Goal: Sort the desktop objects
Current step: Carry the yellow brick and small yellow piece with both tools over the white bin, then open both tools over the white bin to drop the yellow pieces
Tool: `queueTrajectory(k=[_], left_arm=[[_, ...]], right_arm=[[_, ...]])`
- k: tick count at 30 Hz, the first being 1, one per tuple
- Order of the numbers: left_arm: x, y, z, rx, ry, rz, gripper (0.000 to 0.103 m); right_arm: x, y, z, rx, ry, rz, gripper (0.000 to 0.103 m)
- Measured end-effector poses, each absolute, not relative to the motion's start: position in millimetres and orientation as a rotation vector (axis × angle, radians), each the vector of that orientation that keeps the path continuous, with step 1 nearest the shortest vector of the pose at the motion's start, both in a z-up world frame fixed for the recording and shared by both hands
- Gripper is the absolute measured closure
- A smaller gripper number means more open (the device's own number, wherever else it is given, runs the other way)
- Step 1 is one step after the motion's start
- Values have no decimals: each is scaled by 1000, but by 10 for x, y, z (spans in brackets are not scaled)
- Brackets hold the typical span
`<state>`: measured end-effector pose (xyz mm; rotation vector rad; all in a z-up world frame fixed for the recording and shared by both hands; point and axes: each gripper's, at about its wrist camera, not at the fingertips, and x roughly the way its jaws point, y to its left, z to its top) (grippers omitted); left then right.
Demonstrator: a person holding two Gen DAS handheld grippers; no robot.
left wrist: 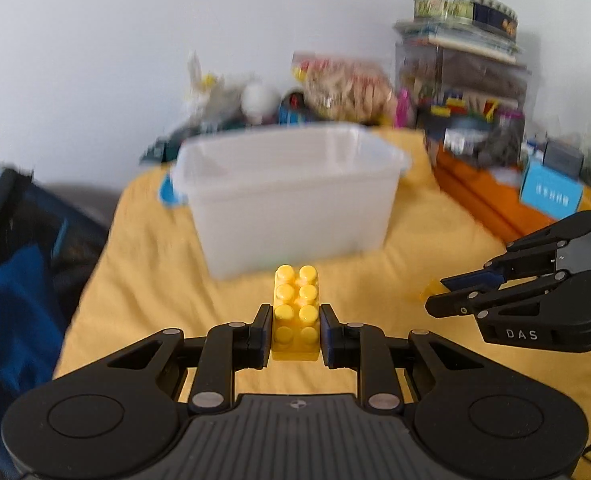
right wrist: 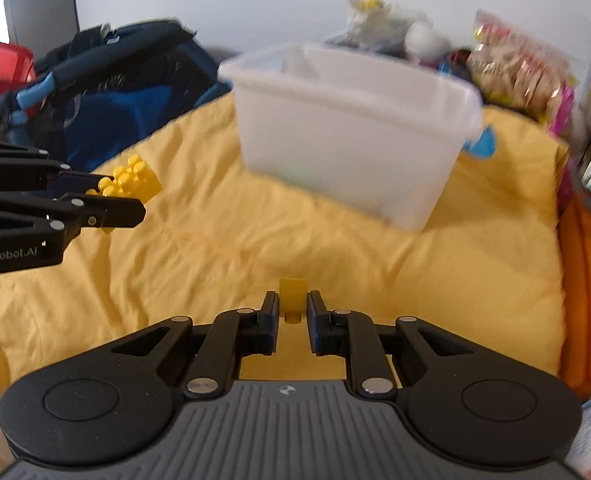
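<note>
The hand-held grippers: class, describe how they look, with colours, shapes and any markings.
Both the left hand-held gripper and right hand-held gripper are matte black linkages with silver rivets, round side discs, blue-edged fingers and a ribbed grey body. White lettering marks their sides.

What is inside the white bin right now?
Unclear. The bin is translucent and blurred; only its rim and bare inner wall show from above. A faint greenish smudge shows through the front wall near the bottom, but its floor is hidden. Both yellow bricks are outside, in the grippers.
</note>
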<state>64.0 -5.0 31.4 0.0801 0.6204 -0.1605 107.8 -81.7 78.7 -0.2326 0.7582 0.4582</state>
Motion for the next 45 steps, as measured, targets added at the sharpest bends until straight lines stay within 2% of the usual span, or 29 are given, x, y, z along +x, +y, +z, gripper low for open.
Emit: queueTrajectory(k=[9, 13, 18, 23, 24, 25, 26, 27, 28, 30, 33, 34, 35, 36, 39, 45], left_arm=[[1346, 44, 898, 88, 500, -157, 76], [1710, 88, 1054, 120, 477, -145, 76], [2282, 122, 980, 136, 533, -112, 76], [2758, 85, 668, 136, 629, -74, 76], [2816, 69, 620, 135, 644, -77, 74], [2855, 74, 576, 133, 664, -92, 71], [2898, 71, 545, 136, 682, -105, 65], [2910, 54, 529, 147, 682, -105, 57], [2904, 46, 534, 160, 671, -105, 53], [2875, 16, 585, 187, 640, -107, 39], [2746, -47, 755, 250, 547, -86, 35], [2689, -70, 815, 284, 499, -66, 33], [2616, -89, 869, 310, 451, -39, 25], [2560, -103, 930, 313, 411, -11, 18], [2507, -55, 1092, 221, 389, -22, 12], [2605, -104, 1101, 256, 423, 34, 12]], right_arm=[[1725, -850, 1362, -255, 592, 386, 86], [2062, -827, 1465, -262, 582, 379, 86], [2544, -837, 1534, -229, 604, 366, 86], [3059, -871, 1449, -146, 678, 327, 85], [3119, -850, 1394, -153, 698, 324, 84], [3162, -827, 1336, -166, 725, 323, 79], [3202, -799, 1274, -179, 754, 318, 66], [3219, -780, 1226, -188, 769, 312, 60], [3211, -774, 1209, -190, 768, 308, 53], [3183, -774, 1242, -200, 760, 311, 48], [3156, -789, 1335, -221, 745, 312, 42], [3156, -791, 1365, -231, 736, 310, 35], [3145, -794, 1395, -245, 723, 306, 32], [3105, -803, 1425, -267, 705, 302, 31], [3076, -829, 1446, -302, 691, 313, 30], [3056, -865, 1456, -315, 709, 317, 30]])
